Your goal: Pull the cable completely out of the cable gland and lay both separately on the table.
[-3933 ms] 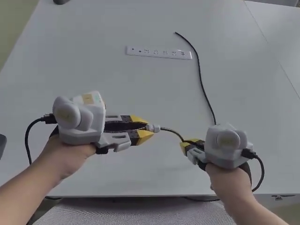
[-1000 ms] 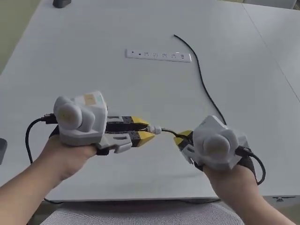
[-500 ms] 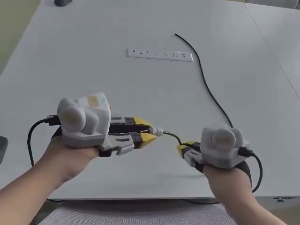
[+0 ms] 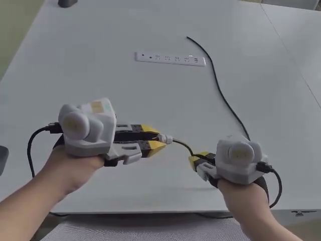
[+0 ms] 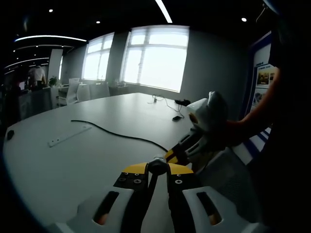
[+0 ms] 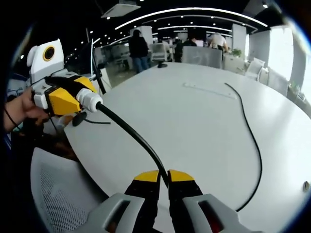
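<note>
**Colour key.** The left gripper (image 4: 160, 140) had a pale grey moulded shell, a black midsection and yellow jaw tips. Orange slots marked its grey finger bases in the left gripper view. The right gripper (image 4: 194, 159) had the same pale grey shell and yellow tips. At the left gripper's tips, the small white plastic cable gland (image 6: 90, 100) was off-white. The thin black round cable (image 6: 141, 141) running to the right gripper's tips was plain matte black. Ahead of both grippers, the long white plastic power strip (image 4: 169, 58) lay on the flat white unpatterned table (image 4: 90, 75). Beside the right gripper, the grey mesh chair seat (image 6: 53, 191) showed a fine dotted weave.

The left gripper (image 4: 159, 139) and right gripper (image 4: 195, 159) have grey housings (image 4: 88, 128), yellow fingers (image 4: 153, 146), black cords (image 4: 30, 145).
</note>
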`<state>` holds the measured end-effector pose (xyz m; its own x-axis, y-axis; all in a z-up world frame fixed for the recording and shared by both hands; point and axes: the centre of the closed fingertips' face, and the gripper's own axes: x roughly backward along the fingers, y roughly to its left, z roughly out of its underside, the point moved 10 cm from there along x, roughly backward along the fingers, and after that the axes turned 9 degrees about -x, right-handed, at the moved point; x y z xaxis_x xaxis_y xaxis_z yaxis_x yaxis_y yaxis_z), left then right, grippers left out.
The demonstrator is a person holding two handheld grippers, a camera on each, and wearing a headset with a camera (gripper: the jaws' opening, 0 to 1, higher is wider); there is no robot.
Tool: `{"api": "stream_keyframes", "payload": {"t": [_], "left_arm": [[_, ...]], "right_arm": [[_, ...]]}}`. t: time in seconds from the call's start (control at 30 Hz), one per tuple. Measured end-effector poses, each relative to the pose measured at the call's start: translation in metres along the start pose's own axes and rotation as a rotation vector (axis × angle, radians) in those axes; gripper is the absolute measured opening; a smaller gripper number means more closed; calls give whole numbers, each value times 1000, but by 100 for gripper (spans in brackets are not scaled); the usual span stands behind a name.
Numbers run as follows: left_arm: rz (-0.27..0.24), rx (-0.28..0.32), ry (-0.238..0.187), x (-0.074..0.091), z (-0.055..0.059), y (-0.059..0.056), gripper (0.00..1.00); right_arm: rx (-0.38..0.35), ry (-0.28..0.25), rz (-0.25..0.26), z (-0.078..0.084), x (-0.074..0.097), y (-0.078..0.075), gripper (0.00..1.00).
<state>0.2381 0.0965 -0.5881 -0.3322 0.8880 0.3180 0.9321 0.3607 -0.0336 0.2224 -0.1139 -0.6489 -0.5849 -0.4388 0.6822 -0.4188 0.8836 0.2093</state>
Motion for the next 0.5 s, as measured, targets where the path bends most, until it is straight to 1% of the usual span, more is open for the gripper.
{"api": "stream_keyframes", "payload": {"t": [0.13, 0.2, 0.33, 0.4, 0.5], "left_arm": [[-2, 3, 4, 1, 1, 0, 15], [-4, 10, 2, 2, 3, 2, 15], [-10, 24, -2, 4, 3, 4, 15], [-14, 28, -8, 4, 3, 4, 15], [-12, 31, -10, 4, 3, 3, 15]], "right_arm": [[17, -5, -2, 0, 1, 1, 1], [22, -10, -16, 0, 1, 1, 2], [28, -21, -13, -2, 4, 1, 2], [49, -24, -3, -4, 5, 1, 2], [72, -31, -3, -7, 7, 4, 4]]}}
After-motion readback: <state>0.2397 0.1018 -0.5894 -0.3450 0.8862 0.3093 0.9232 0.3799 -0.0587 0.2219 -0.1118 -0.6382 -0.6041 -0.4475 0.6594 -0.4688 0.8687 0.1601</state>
